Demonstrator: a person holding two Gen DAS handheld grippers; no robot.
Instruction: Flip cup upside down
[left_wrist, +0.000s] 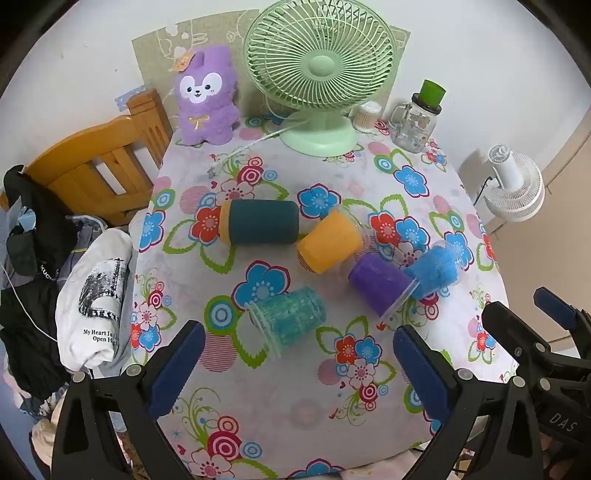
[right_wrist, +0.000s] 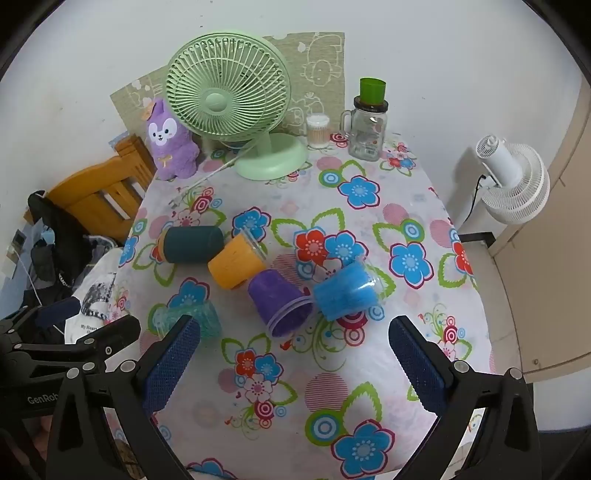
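Note:
Several cups lie on their sides on the flowered tablecloth (left_wrist: 295, 398): a dark teal cup (left_wrist: 260, 221), an orange cup (left_wrist: 332, 240), a purple cup (left_wrist: 380, 286), a blue cup (left_wrist: 434, 269) and a light teal cup (left_wrist: 286, 319). In the right wrist view they are the dark teal (right_wrist: 192, 244), orange (right_wrist: 236, 260), purple (right_wrist: 282, 302), blue (right_wrist: 345, 290) and light teal cup (right_wrist: 207, 319). My left gripper (left_wrist: 297, 369) is open and empty, just short of the light teal cup. My right gripper (right_wrist: 295, 365) is open and empty, short of the purple cup.
At the back of the table stand a green fan (left_wrist: 317, 77), a purple plush toy (left_wrist: 207, 99), a glass jar with a green cup on top (left_wrist: 417, 118) and a cotton swab box (left_wrist: 365, 116). A wooden chair (left_wrist: 96, 166) with clothes stands left. A white fan (left_wrist: 513, 184) stands right.

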